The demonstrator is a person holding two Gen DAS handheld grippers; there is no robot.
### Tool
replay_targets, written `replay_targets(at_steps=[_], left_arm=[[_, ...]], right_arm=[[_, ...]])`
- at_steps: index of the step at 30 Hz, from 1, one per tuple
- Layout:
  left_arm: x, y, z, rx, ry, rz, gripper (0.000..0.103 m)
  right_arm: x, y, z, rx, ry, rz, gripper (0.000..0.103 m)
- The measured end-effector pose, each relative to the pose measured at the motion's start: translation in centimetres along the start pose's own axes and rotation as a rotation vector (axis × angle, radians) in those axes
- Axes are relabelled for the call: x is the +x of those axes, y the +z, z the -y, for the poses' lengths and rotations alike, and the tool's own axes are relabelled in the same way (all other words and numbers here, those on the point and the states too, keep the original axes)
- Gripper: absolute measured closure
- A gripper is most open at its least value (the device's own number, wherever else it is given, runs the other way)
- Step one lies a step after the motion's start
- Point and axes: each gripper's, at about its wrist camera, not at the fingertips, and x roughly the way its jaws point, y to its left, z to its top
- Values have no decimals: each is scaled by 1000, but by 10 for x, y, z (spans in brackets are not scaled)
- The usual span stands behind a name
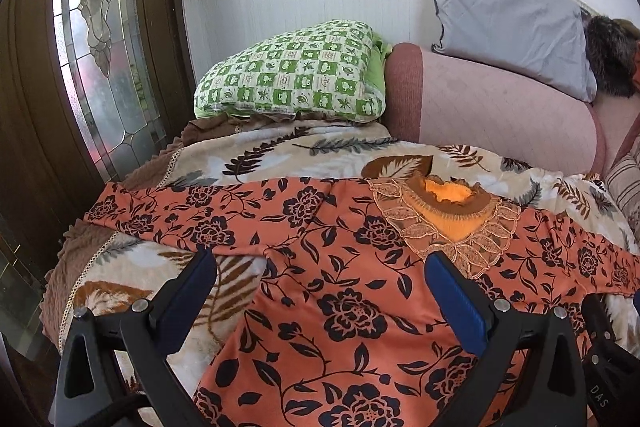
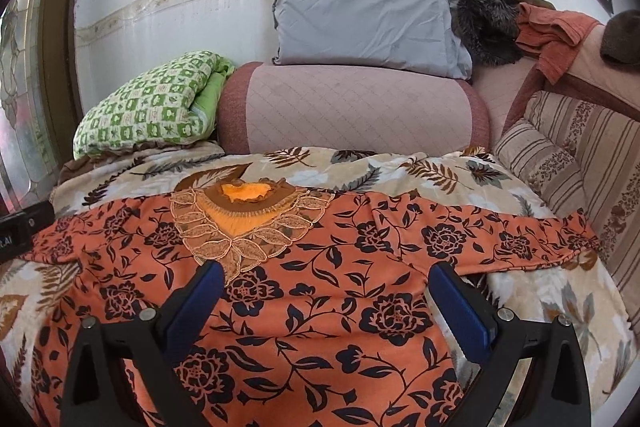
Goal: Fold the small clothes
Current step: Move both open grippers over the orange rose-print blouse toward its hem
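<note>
Garment: an orange top (image 1: 340,291) printed with dark navy flowers lies face up and spread flat, both sleeves stretched out to the sides, its neck pointing toward the wall.
Neckline: a lace leaf-pattern collar (image 1: 448,223) with a brown knitted rim, showing a bright orange lining inside.
Where it lies: on a cream leaf-print blanket (image 1: 280,151) covering the bed, near its front edge.
Left gripper (image 1: 320,275): its blue-padded fingers (image 1: 188,291) stand wide apart above the top's left side, one over the blanket just below the left sleeve, the other near the lace collar; they hold nothing.
Right gripper (image 2: 326,287): fingers (image 2: 460,307) also spread wide, over the top's right chest, one close to the tip of the lace, the other by the right armpit; nothing between them.
Behind the blanket: a green checked quilt (image 1: 292,75) folded up beside a pink bolster (image 2: 352,107), with a grey pillow (image 2: 368,23) leaning on the wall above it.
Right side: striped cushions (image 2: 560,163), and a rust-coloured cloth (image 2: 556,35) draped over the sofa back.
Left side: a door with leaded patterned glass (image 1: 96,39).
</note>
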Motion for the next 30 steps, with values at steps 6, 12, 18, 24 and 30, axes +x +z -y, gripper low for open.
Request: replay_targets(at_steps=[6,12,18,24,30], left_arm=[[2,-2,-1,10,-7,2,0],[5,-4,2,14,-12,-4,0],[10,-8,8,29,-14,-12,0],[15,-12,11,44,-24,-24,0],[16,-13,15,53,-30,-28,0]], right_arm=[[3,-2,-6,-13,1,-3,0],[6,-2,-4,-12,-2,-15,0],[9,-3,-4,-9,-6,-23,0],[11,-3,-2,-4,-9,-29,0],[15,-2,1,13,-1,-47,0]])
